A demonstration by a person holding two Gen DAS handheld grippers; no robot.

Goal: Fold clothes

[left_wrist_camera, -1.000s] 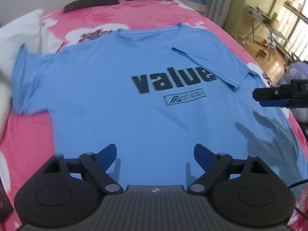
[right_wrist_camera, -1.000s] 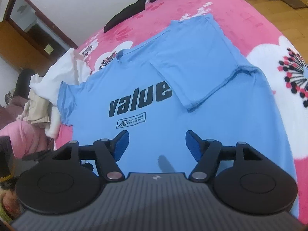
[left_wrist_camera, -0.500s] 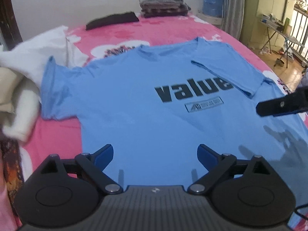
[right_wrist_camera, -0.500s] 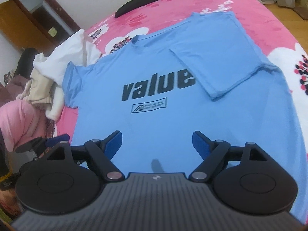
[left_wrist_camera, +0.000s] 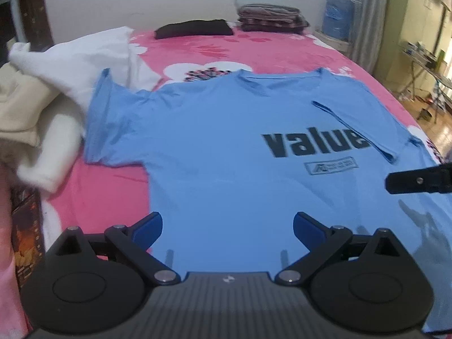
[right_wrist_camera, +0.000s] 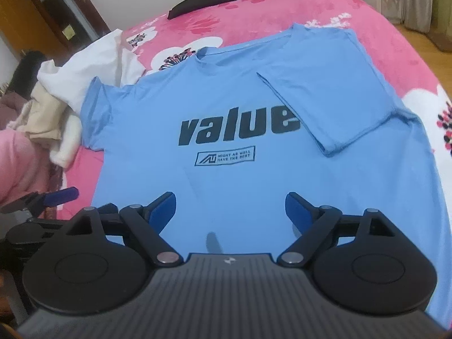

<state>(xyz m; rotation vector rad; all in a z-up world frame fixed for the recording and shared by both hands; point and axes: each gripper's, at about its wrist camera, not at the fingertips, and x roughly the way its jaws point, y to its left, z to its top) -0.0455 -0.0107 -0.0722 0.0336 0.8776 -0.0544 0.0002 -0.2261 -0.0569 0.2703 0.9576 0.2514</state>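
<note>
I hold both my left gripper (left_wrist_camera: 227, 227) and right gripper (right_wrist_camera: 230, 207) wide over the blue shirt (right_wrist_camera: 254, 147); I should grab the flat sleeve (left_wrist_camera: 104, 121) by its edge, left of "value"

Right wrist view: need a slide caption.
Open right claw above a blue T-shirt, one sleeve folded in.

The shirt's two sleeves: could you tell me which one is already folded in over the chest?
The sleeve beside the "e" of "value" is folded in over the blue shirt; the other sleeve, by the white clothes, still lies spread out.
</note>
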